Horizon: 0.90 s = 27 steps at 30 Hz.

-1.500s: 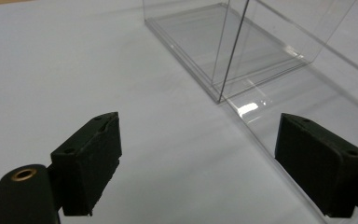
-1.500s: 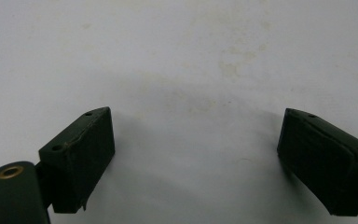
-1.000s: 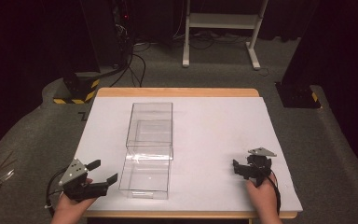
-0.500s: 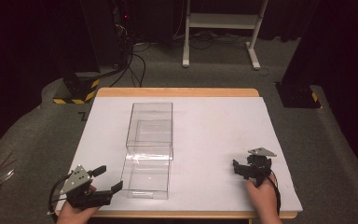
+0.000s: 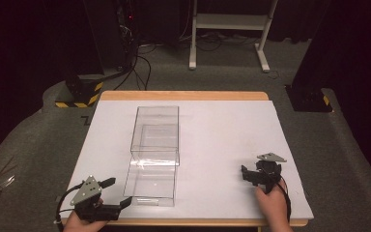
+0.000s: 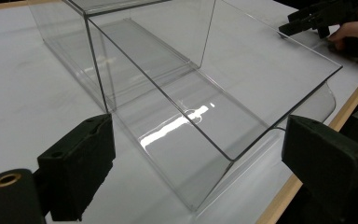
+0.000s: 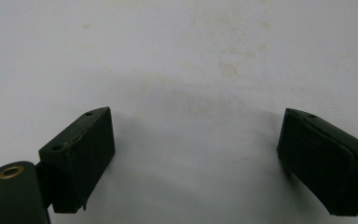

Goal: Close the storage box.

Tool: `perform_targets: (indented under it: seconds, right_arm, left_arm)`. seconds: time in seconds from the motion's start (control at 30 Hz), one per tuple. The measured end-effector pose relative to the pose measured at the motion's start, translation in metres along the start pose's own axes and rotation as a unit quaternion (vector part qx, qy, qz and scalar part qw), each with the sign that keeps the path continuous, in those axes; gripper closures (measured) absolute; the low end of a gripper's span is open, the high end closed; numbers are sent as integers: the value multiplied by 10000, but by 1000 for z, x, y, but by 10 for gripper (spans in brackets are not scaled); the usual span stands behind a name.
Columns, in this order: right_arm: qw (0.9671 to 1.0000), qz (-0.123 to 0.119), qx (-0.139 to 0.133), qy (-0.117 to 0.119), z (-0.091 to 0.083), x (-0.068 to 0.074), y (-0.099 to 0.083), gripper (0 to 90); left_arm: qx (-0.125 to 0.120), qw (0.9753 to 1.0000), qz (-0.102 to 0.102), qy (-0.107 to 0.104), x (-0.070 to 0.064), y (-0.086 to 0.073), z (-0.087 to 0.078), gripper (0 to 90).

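A clear plastic box (image 5: 155, 126) stands on the white table top (image 5: 222, 130), and its hinged clear lid (image 5: 152, 181) lies open toward the front edge. My left gripper (image 5: 117, 192) is open at the lid's front left corner, with nothing between its fingers. In the left gripper view the lid (image 6: 205, 121) spreads just beyond the left gripper (image 6: 196, 163), between its two black pads (image 6: 77, 168). My right gripper (image 5: 245, 175) is open at the front right, well clear of the box. In the right gripper view the right gripper (image 7: 196, 154) is low over bare white table.
The table's wooden front edge (image 5: 198, 223) runs just below both hands. Behind the table stand a white frame (image 5: 229, 21), dark stands and cables (image 5: 135, 53) on grey carpet. A yellow-black striped base (image 5: 79, 94) sits off the back left corner.
My left gripper has slid toward the front edge and to the right, closing in on the lid's front left corner. The right gripper and the box have not moved.
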State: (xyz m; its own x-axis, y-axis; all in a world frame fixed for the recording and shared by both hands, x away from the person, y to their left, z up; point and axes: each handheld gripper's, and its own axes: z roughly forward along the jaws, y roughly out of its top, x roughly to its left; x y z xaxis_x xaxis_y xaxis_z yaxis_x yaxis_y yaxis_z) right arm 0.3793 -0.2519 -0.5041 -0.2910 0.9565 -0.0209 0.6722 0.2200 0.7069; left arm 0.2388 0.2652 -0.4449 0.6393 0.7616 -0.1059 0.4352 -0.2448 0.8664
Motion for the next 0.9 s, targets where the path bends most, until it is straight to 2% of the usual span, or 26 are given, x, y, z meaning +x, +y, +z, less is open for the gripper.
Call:
perform_targets:
  seconds: [0.07, 0.2, 0.43, 0.53, 0.63, 0.7, 0.9]
  right_arm:
    - [10000, -1, -2, 0, 0, 0, 0, 109]
    - [10000, 1, 0, 0, 0, 0, 0, 109]
    - [10000, 5, 2, -1, 0, 0, 0, 109]
    - [10000, -1, -1, 1, 0, 0, 0, 109]
    - [10000, -1, -1, 1, 0, 0, 0, 109]
    - [10000, 0, -1, 0, 0, 0, 0, 109]
    - [10000, 3, 1, -2, 0, 0, 0, 109]
  left_arm:
    - [32, 10000, 37, 36, 0, -3, 0, 101]
    - [27, 9999, -65, 77, 1, -8, 2, 102]
    - [161, 9998, 8, 108, 1, -14, 11, 112]
    - [196, 9997, -74, 87, 1, -16, 14, 129]
    - [233, 9997, -66, 58, 0, -17, 18, 138]
    - [236, 9997, 22, 65, -2, -17, 20, 145]
    - [224, 9997, 75, 18, -7, -17, 26, 154]
